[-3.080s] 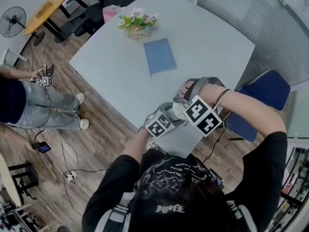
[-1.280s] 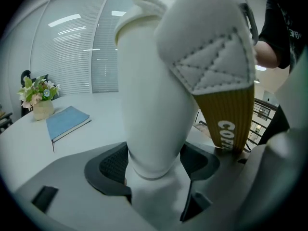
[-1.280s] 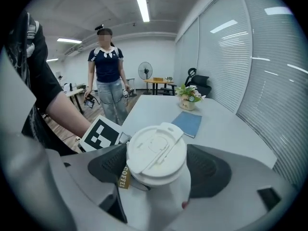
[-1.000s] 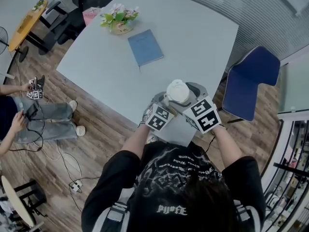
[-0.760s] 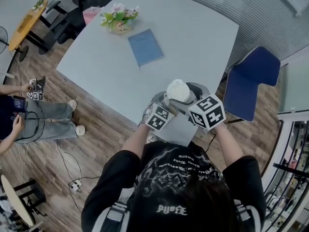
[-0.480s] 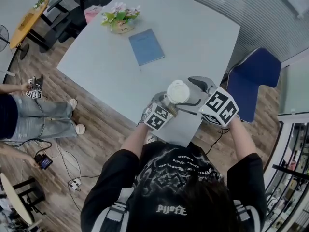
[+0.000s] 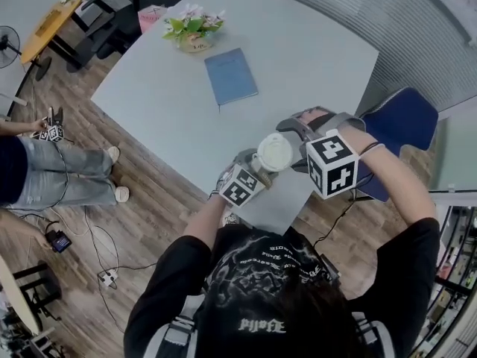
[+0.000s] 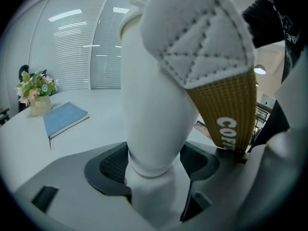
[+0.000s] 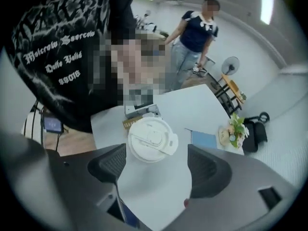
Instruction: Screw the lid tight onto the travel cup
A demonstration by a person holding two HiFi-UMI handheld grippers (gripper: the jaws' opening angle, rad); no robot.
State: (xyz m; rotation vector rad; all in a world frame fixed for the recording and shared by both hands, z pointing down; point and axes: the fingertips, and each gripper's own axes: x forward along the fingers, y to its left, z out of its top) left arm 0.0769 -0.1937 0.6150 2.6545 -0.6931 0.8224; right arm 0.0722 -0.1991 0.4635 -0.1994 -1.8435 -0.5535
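Note:
In the head view a white travel cup (image 7: 274, 152) with its white lid on is held above the table's near corner. My left gripper (image 7: 256, 167) is shut on the cup's lower body (image 8: 154, 105), a pad on each side. A quilted white sleeve with a brown strap (image 8: 226, 105) wraps the cup. My right gripper (image 7: 292, 146) hovers over the cup, pointing steeply down. In the right gripper view the lid (image 9: 151, 139) lies between the spread jaws of my right gripper (image 9: 156, 165), untouched. Its jaws have just been closing a little and stand open.
On the pale table (image 7: 313, 58) lie a blue notebook (image 7: 231, 76) and a small pot of flowers (image 7: 195, 32) at the far side. A blue chair (image 7: 402, 125) stands to the right. A person in jeans (image 7: 45, 170) is at the left on the wooden floor.
My right gripper has rolled round the lid; its marker cube swung from the near side to the cup's right. The left gripper and cup kept still.

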